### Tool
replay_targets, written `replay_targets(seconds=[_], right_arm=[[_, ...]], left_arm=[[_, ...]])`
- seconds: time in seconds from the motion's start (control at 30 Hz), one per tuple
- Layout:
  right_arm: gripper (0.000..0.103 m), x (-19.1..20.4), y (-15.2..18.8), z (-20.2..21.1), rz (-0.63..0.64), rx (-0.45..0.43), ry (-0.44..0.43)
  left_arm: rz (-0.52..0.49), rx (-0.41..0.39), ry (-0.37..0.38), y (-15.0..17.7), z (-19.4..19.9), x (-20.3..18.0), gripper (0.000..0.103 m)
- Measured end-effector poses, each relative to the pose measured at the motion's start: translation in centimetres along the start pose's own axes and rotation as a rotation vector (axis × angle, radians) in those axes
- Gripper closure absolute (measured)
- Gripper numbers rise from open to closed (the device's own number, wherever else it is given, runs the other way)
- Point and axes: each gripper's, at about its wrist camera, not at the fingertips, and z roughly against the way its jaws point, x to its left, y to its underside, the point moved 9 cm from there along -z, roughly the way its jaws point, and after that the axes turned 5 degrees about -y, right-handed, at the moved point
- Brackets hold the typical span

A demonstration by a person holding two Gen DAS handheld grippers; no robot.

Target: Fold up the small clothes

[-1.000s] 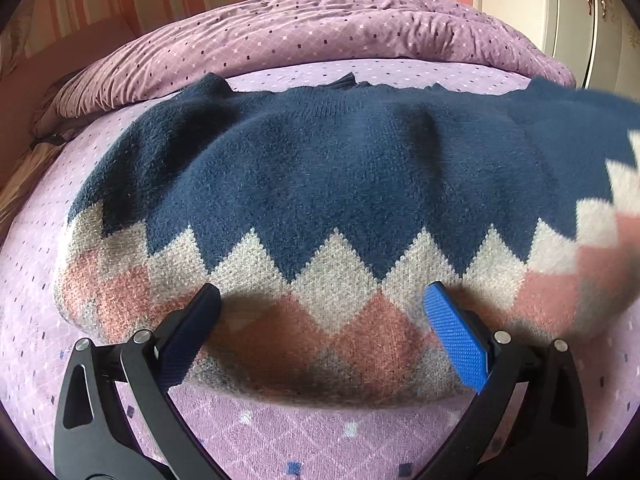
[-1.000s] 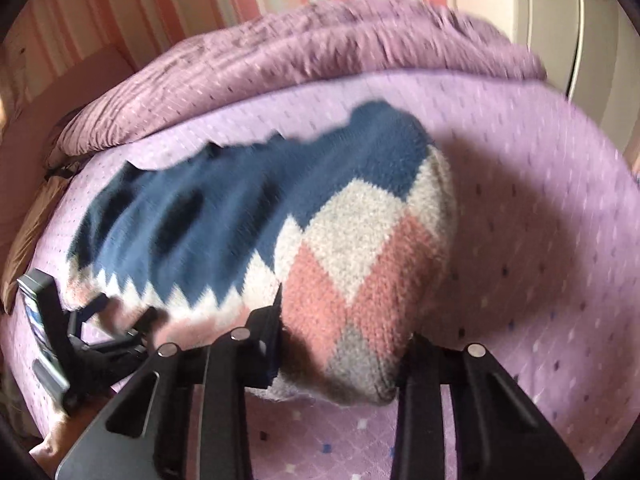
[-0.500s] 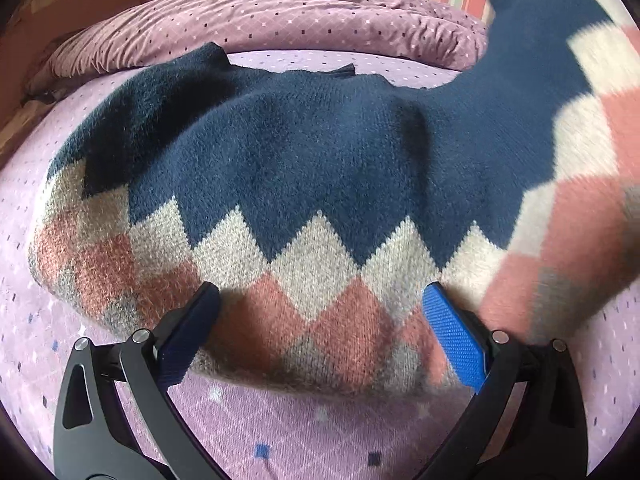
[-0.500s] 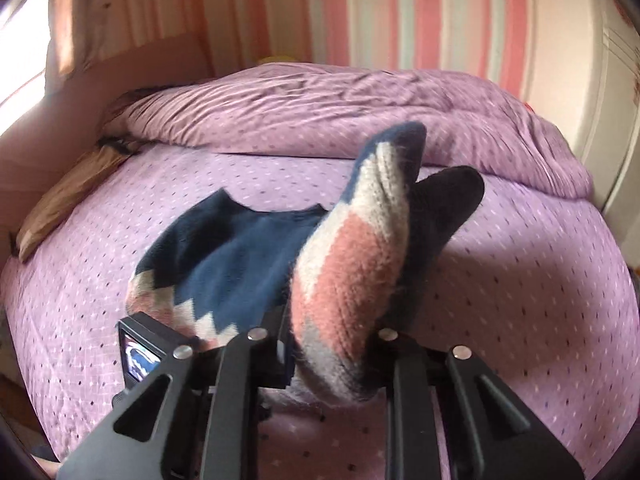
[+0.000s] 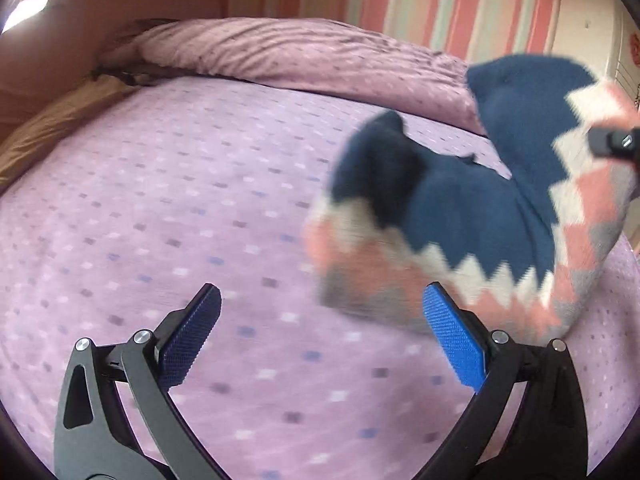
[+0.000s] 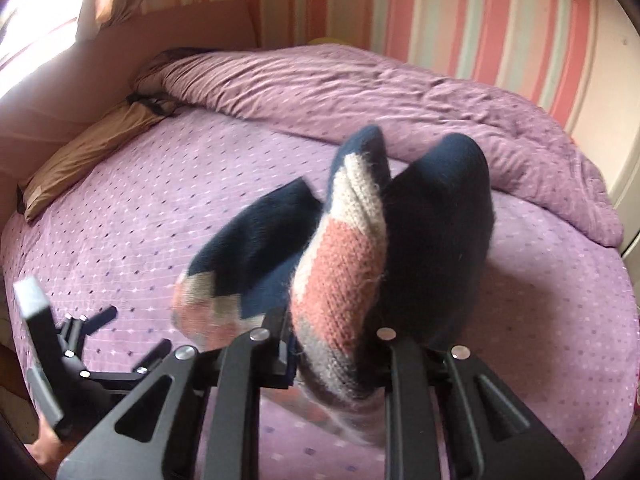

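Right hand-held gripper (image 6: 334, 354) is clenched on a bunched fold of the knitted sweater (image 6: 340, 276), its jaws having just been closing with the knit between them. The pinched part rises between the black fingers as a ridge of salmon, cream and grey blocks, with navy folds standing up on either side of it. From that grip the rest of the sweater trails down and to the left, its zigzag hem (image 5: 400, 276) lifted partly off the bed (image 6: 140, 216); the picture is blurred there, so I cannot tell how much of it touches the sheet.

Left hand-held gripper (image 5: 320, 340) is released, jaws spread wide with nothing between the blue pads (image 5: 454, 340); the hem's lower corner hangs just beside the right-hand pad, contact unclear. Before and to the left of it the lilac dotted sheet lies flat and bare, a broad open stretch.

At the bed's far edge a rumpled purple duvet (image 6: 380, 88) runs across. A tan pillow (image 6: 88, 152) lies along the left edge against a plain headboard (image 6: 132, 48), and a striped wall (image 6: 460, 12) stands behind.
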Motion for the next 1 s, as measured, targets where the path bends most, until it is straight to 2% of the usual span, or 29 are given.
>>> replay_targets(seconds=[0.17, 0.27, 0.57, 0.63, 0.7, 0.73, 0.77, 0.83, 0.9, 0.93, 0.97, 1.0], right_arm=[[0.085, 4.6, 1.1, -5.7, 0.013, 0.071, -0.012], [0.085, 6.6, 2.0, -8.4, 0.007, 0.114, 0.018], [0.086, 11.5, 3.0, -10.1, 0.076, 0.112, 0.065], [0.087, 12.2, 3.7, -11.0, 0.134, 0.128, 0.109], [0.086, 11.8, 4.0, -11.3, 0.126, 0.124, 0.120], [0.080, 11.8, 4.1, -11.1, 0.128, 0.119, 0.119], [0.059, 11.8, 4.2, -11.0, 0.120, 0.118, 0.100], [0.024, 12.8, 3.8, -9.8, 0.087, 0.106, -0.028], [0.022, 12.5, 2.1, -6.3, 0.070, 0.027, -0.046], [0.013, 11.9, 1.3, -4.6, 0.052, -0.018, -0.053], [0.008, 10.8, 0.3, -2.7, 0.035, -0.068, -0.034], [0.008, 8.2, -0.7, -0.6, 0.024, -0.120, 0.051]], left_arm=[[0.024, -0.017, -0.016, -0.5, 0.8, 4.8, 0.003], [0.049, -0.023, -0.018, -0.5, 1.3, 7.1, 0.003], [0.233, -0.023, 0.000, 0.7, 1.1, 13.0, 0.003], [0.254, -0.014, -0.012, 1.3, 0.6, 13.9, 0.003], [0.257, -0.004, -0.009, 1.6, 0.1, 14.1, 0.003], [0.251, -0.005, -0.012, 1.6, 0.0, 14.1, 0.003], [0.242, -0.008, -0.014, 1.6, -0.2, 14.0, 0.003], [0.231, -0.001, -0.006, 1.6, -0.4, 13.7, 0.003], [0.217, -0.005, -0.002, 1.4, -0.3, 13.3, 0.003], [0.208, -0.010, -0.005, 1.3, -0.3, 13.2, 0.003], [0.196, -0.016, -0.011, 1.2, -0.1, 13.0, 0.003], [0.189, -0.022, -0.012, 1.0, 0.0, 12.8, 0.003]])
